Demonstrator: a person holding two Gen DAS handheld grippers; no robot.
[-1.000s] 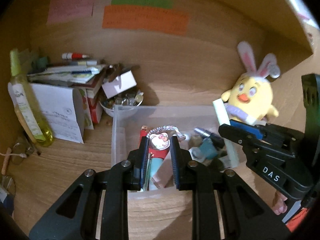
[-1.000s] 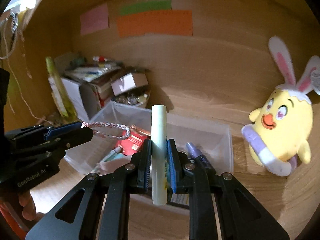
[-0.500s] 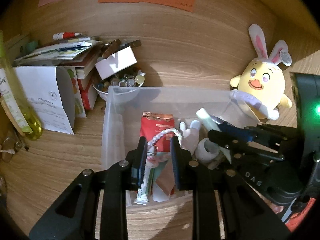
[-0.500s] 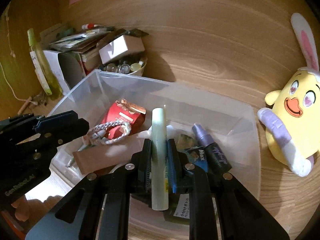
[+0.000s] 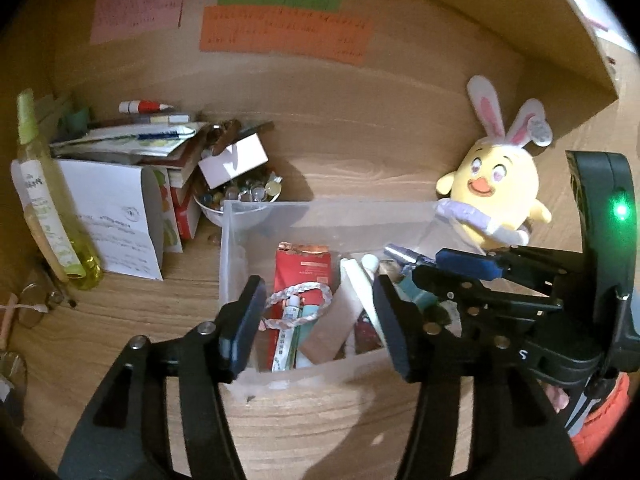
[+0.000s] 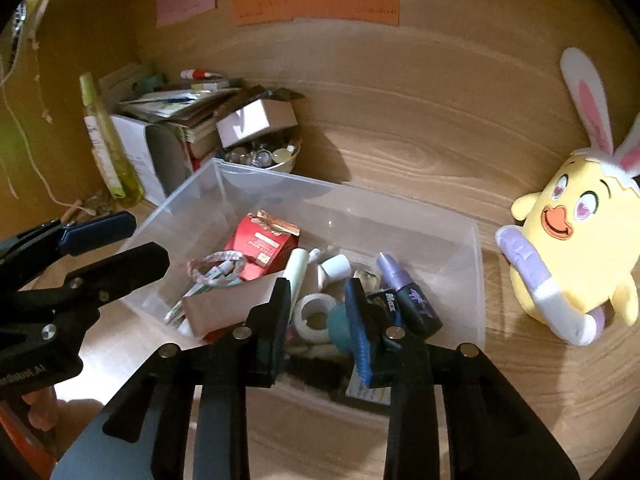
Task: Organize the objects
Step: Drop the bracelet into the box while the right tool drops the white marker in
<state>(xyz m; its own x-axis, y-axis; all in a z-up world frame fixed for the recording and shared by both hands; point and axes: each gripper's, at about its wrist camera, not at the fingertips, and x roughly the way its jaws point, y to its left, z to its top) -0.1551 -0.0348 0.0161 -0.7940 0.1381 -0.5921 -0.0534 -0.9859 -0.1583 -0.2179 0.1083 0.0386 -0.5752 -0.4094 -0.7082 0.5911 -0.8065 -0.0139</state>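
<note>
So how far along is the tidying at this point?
Done: the braided bracelet and pale green tube lie in the clear bin. In hand: nothing; left gripper and right gripper are opening, jaws empty. Left: the plush chick and the pile by the bottle remain outside.

The left gripper (image 5: pixel 318 320) points forward and downward, its black fingers (image 5: pixel 244 320) spread wide from about 7 and 5 o'clock in its own view. Its jaws are opening and nothing is pressed between the pads. The right gripper (image 6: pixel 320 312) tilts downward too, its jaws opening with a narrower gap and nothing gripped. In the left wrist view the right gripper (image 5: pixel 452 270) sits at 3 o'clock; in the right wrist view the left gripper (image 6: pixel 120 240) sits at 9 o'clock, fingertips apart.
</note>
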